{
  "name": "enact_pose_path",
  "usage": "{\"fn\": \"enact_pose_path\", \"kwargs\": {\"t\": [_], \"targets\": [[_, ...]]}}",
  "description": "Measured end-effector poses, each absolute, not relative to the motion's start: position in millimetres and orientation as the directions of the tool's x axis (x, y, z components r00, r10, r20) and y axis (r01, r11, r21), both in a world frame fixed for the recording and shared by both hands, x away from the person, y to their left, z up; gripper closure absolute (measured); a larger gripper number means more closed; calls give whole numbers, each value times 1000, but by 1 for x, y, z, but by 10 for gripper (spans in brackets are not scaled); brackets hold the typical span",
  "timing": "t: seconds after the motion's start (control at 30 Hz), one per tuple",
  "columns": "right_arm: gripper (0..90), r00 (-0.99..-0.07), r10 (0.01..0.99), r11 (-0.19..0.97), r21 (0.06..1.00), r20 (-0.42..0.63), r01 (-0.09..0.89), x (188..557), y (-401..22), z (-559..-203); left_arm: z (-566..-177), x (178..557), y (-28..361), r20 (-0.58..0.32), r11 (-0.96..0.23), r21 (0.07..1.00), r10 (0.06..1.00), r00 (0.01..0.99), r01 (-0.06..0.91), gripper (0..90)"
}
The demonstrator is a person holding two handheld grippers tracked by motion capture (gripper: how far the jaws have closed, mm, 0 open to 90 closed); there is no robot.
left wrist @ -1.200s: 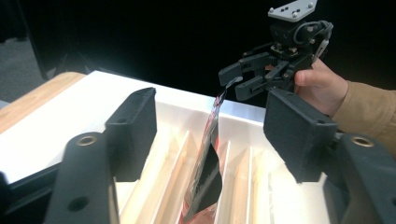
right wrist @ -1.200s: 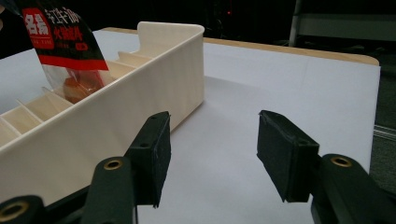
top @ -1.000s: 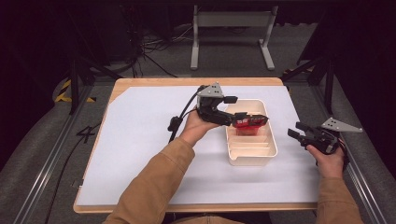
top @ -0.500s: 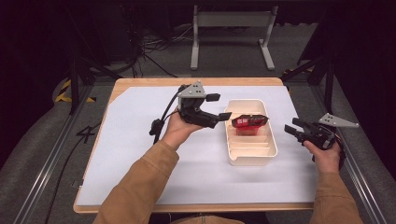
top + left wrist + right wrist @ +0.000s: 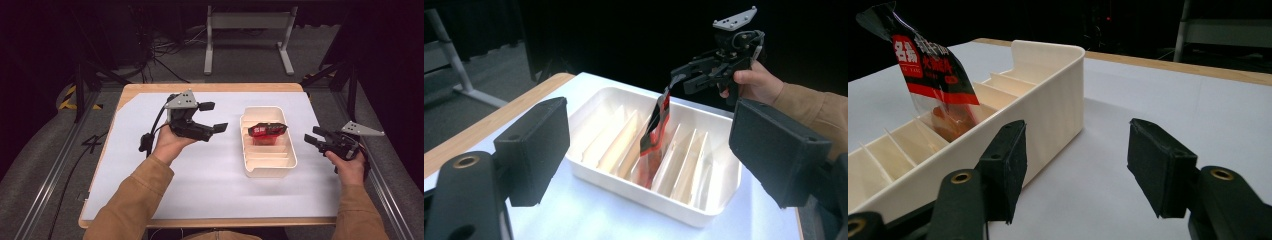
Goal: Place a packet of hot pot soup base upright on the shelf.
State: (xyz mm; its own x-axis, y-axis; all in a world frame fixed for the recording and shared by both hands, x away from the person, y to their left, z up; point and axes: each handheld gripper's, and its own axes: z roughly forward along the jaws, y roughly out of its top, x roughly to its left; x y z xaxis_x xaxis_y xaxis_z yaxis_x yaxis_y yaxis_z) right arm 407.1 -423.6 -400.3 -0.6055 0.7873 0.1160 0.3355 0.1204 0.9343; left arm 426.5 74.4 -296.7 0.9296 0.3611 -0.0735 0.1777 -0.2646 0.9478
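High view: fixed above the person's edge of the table (image 5: 200,200), facing forward and down, far enough to take in the whole top.
Left gripper view: low, near, looking between its own jaws across the white tray (image 5: 634,192).
Right gripper view: at table level, close beside the tray's wall (image 5: 1048,120).
Shared by all three: tray and red packet (image 5: 267,131).

Bright, evenly lit tabletop against dark, dim surroundings.

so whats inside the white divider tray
One red and black snack packet stands in a slot of the white tray; the other slots look empty. The packet's bottom is hidden behind the dividers.
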Motion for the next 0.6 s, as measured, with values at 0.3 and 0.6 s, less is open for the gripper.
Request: {"fn": "enact_pose_path", "kwargs": {"t": [0.3, 0.6], "targets": [[407, -616, 781, 154, 926, 100, 344, 407, -418, -403, -300, 413, 96, -36, -291, 943, 389, 920, 160, 131], [460, -625, 776, 172, 925, 85, 340, 403, -417, -404, -315, 405, 118, -37, -313, 928, 463, 885, 203, 81]]}}
